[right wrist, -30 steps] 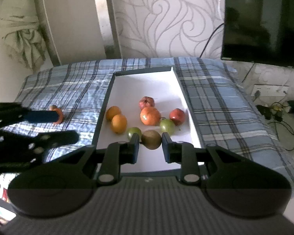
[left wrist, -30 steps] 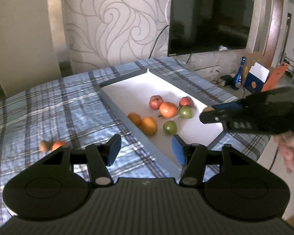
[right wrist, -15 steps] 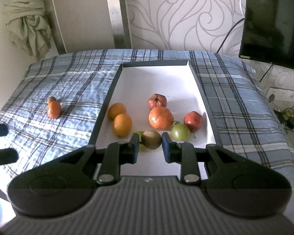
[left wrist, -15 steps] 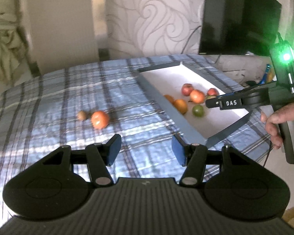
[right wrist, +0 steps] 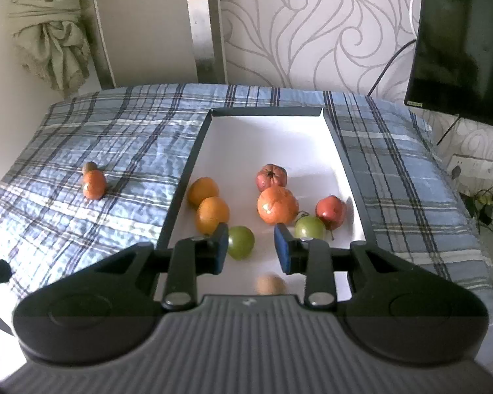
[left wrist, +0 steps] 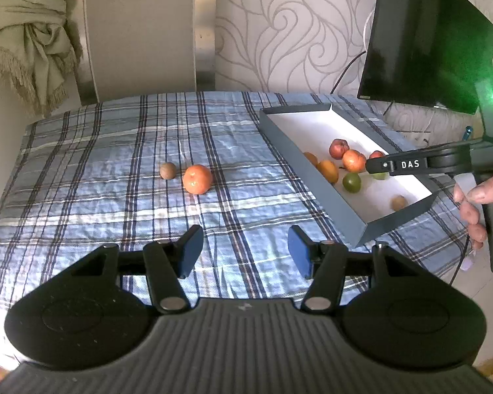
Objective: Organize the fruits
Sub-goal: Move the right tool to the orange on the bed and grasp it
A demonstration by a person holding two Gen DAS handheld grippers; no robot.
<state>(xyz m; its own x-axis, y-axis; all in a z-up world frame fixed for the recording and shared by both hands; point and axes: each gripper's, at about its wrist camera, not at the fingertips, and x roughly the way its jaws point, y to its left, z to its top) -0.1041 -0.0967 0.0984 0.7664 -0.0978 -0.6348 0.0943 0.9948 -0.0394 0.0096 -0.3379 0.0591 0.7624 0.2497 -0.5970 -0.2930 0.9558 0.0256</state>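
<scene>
A grey tray with a white floor (right wrist: pixel 269 138) (left wrist: pixel 299 138) lies on the plaid cloth and holds several fruits: oranges, red apples, green apples. A small brown fruit (right wrist: pixel 270 285) (left wrist: pixel 398 202) lies on the tray floor near its front end, just below my right gripper (right wrist: pixel 251 251), which is open and empty above the tray. On the cloth left of the tray lie an orange tangerine (left wrist: pixel 197 179) (right wrist: pixel 94 184) and a small brown fruit (left wrist: pixel 167 170). My left gripper (left wrist: pixel 245 251) is open and empty, above the cloth nearer than those two.
The table is covered with a blue plaid cloth (left wrist: pixel 115 164). A black TV (left wrist: pixel 424 39) hangs on the patterned wall at the back right. A bunched curtain (left wrist: pixel 29 42) hangs at the back left. Cables and a socket (right wrist: pixel 476 170) are at the right.
My right gripper has opened and let go of the small brown fruit, which now lies in the tray. My left gripper has swung left, towards the tangerine on the cloth.
</scene>
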